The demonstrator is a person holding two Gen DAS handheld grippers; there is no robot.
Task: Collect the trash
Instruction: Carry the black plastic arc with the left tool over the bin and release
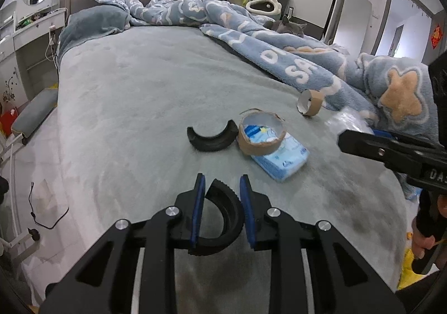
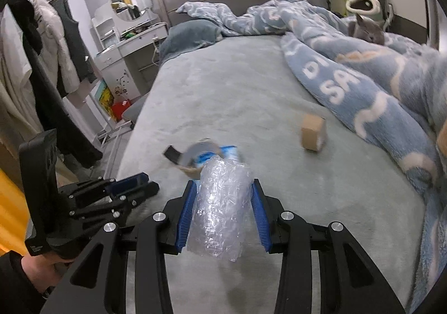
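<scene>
My left gripper [image 1: 222, 182] is shut on a black ribbed half-ring [image 1: 226, 219], held just above the grey bed [image 1: 139, 90]. A second black half-ring [image 1: 211, 142] lies ahead on the bed. Beside it a torn brown tape ring [image 1: 261, 133] rests on a blue tissue pack [image 1: 282, 160], and a cardboard tube [image 1: 310, 103] lies by the blanket. My right gripper [image 2: 223, 185] is shut on a wad of clear bubble wrap [image 2: 220, 207]; from the left wrist view this gripper [image 1: 342, 140] enters at the right. The left gripper [image 2: 151, 184] shows at the lower left of the right wrist view.
A rumpled blue blanket [image 1: 279, 42] covers the bed's right side, with a grey cat [image 1: 290, 27] lying on it. A white dressing table [image 2: 123, 51] and hanging clothes [image 2: 42, 62] stand left of the bed. A cable [image 1: 47, 216] lies on the floor.
</scene>
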